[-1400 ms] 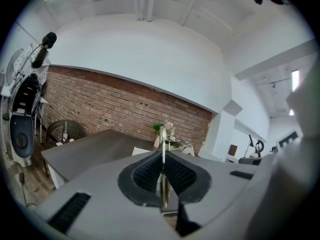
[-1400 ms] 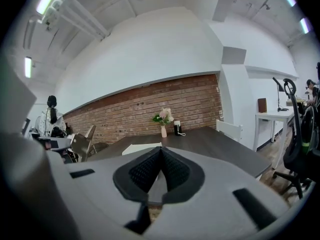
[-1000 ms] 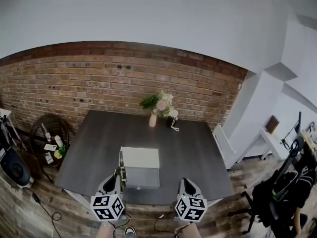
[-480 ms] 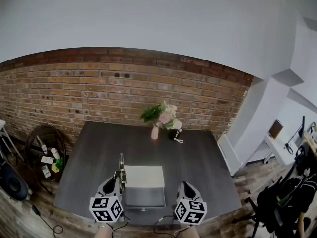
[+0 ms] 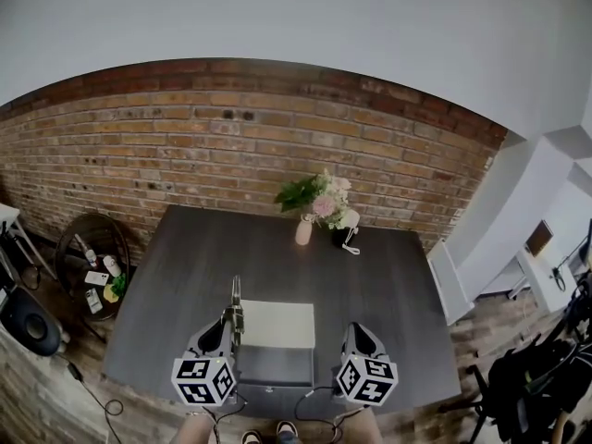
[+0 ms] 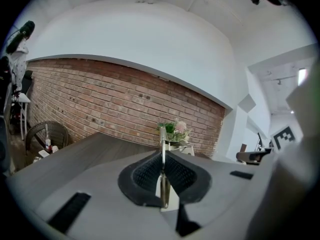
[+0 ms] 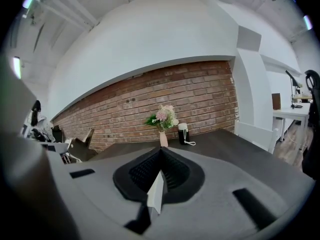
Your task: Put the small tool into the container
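Note:
A white and grey box-shaped container [image 5: 276, 326] sits on the dark table [image 5: 194, 266] near its front edge. My left gripper [image 5: 230, 318] is at the container's left side, shut on a thin metal tool [image 5: 236, 294] that sticks up past the fingertips. In the left gripper view the tool [image 6: 162, 143] stands upright between the closed jaws of the left gripper [image 6: 162, 156]. My right gripper [image 5: 356, 333] is just right of the container. In the right gripper view the right gripper [image 7: 160, 153] has its jaws together with nothing held.
A vase of flowers [image 5: 305, 228] and a small black-and-white object with a cord [image 5: 345, 239] stand at the table's far edge by the brick wall. A wicker stand with bottles [image 5: 91, 268] is on the floor at left. A white panel [image 5: 446, 283] is at right.
The head view has shifted, so the table and wall sit slightly differently in the picture. Both grippers keep their places beside the container, and the left one still holds the tool.

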Motion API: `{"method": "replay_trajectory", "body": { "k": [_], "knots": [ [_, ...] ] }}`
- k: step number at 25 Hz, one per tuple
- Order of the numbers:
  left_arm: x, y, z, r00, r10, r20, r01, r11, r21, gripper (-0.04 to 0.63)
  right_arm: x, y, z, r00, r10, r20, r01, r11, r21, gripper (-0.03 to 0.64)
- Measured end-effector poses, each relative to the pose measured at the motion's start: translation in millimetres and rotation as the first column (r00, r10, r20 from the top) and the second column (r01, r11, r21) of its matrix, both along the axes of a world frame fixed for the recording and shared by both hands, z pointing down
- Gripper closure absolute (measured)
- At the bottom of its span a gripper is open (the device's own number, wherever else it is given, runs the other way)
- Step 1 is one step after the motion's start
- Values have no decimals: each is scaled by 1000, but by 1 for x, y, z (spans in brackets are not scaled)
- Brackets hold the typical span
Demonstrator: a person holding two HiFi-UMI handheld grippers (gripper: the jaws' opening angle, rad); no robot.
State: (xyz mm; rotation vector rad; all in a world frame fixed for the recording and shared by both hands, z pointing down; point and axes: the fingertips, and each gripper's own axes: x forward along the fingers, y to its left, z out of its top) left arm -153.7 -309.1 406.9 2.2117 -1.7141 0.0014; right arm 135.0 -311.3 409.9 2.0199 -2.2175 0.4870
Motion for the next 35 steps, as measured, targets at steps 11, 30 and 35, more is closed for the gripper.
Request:
{"method": "replay_trajectory", "body": {
  "k": [11,30,35],
  "knots": [
    [8,-9,11,1000,-18,-17,17,1000,-20,581,7,-8,13,999,-31,8,32,999,-40,615],
    [30,29,43,997,69,31,-66,994,-90,581,25,46,56,999,32,28,-28,990,-138,615],
    [34,34,51,994,101,47,-96,991,-98,581,22,55,72,998,39,38,-33,986,-161,615]
  ]
}}
